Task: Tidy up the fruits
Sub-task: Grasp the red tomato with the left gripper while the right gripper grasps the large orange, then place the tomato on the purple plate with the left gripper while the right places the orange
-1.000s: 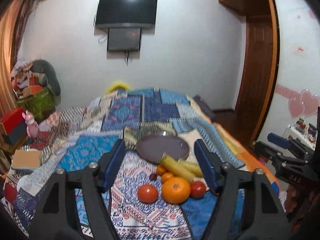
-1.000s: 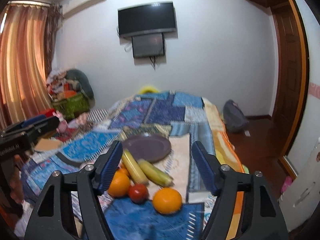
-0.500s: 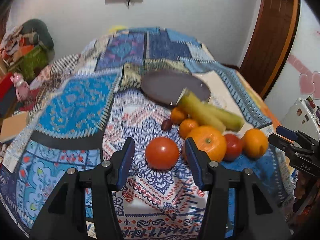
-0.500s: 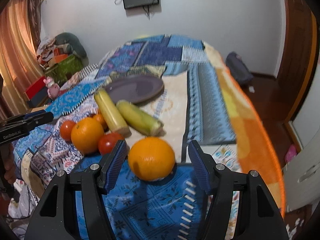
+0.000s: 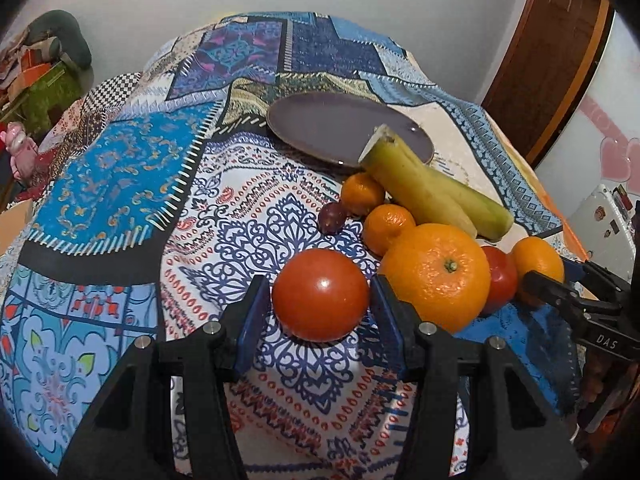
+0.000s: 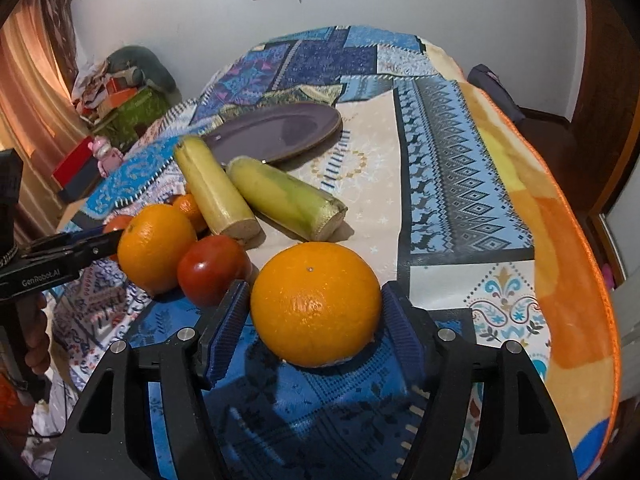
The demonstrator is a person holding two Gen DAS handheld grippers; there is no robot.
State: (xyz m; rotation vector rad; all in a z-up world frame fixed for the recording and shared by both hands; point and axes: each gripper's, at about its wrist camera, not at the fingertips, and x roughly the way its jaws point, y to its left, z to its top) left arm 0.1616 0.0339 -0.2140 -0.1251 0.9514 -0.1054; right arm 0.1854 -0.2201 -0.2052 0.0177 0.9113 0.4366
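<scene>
My left gripper (image 5: 320, 300) straddles a tomato (image 5: 320, 295) on the patterned bedspread (image 5: 120, 184); its pads sit just beside the skin, and I cannot tell whether they press it. My right gripper (image 6: 316, 312) flanks an orange (image 6: 316, 304) the same way (contact unclear too). Behind them lie another orange (image 5: 438, 276), a second tomato (image 6: 212, 270), two corn cobs (image 6: 256, 196) and a purple plate (image 5: 340, 128).

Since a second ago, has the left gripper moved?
Yes. The left gripper came forward and down toward the quilt; its fingers now flank the tomato.
</scene>
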